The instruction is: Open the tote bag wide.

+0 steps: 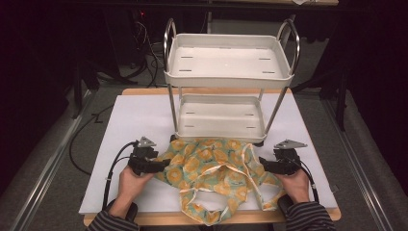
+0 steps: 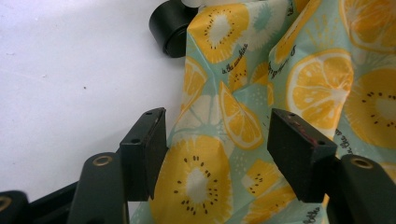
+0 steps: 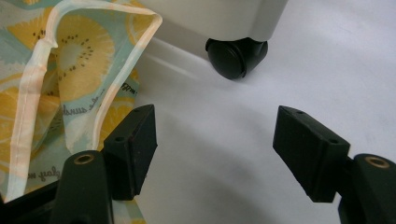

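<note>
Okay: fruit-print cloth (image 1: pixel 211 166) lies crumpled on the white surface (image 1: pixel 130 120), near the front edge, its pale-trimmed straps looping toward the person. Left tongs (image 1: pixel 163 165) sit at the cloth's left edge, jaws spread wide with the fabric lying between them; in the left gripper view (image 2: pixel 217 140) the pads don't press on it. Right tongs (image 1: pixel 262 161) sit at the cloth's right edge, jaws wide apart over bare surface, nothing between them; in the right gripper view (image 3: pixel 215 140) the cloth's hem lies just beside one jaw. Behind the cloth, touching its far edge, stands a white two-tier cart (image 1: pixel 228 72) on black casters (image 3: pixel 236 56), both trays bare.
</note>
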A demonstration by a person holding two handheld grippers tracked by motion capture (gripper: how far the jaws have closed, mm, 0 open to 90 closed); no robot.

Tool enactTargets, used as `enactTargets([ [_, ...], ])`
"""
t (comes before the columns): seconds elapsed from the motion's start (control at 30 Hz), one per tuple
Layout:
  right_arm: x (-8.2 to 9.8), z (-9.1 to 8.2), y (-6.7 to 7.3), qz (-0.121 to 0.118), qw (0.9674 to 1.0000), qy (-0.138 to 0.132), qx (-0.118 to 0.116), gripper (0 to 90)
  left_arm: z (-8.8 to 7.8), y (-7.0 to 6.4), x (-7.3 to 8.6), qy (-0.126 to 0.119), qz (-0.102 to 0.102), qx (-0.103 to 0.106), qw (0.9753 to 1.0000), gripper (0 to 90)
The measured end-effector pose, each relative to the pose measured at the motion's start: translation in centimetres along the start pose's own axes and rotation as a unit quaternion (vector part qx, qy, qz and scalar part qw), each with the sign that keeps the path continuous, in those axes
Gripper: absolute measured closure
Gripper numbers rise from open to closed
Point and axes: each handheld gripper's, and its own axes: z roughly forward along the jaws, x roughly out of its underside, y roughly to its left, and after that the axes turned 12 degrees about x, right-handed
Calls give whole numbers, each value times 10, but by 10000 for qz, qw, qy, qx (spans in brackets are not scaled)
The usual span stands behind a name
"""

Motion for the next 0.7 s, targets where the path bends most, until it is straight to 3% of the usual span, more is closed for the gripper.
enactTargets([
  [0.27, 0, 1, -1, 44, 10000, 8, -17, 311, 0, 2, 1, 2, 121, -42, 9999, 383],
  [0.5, -2, 2, -1, 111, 9999, 6, -23, 309, 1, 6, -1, 11, 74, -2, 10000, 379],
  [0.57, -3, 2, 0, 145, 9999, -26, -20, 310, -2, 6, 1, 4, 188, -24, 9998, 381],
  [0.7, -4, 2, 1, 143, 9999, -79, -40, 311, -4, 5, 1, -35, 210, -41, 9998, 382],
])
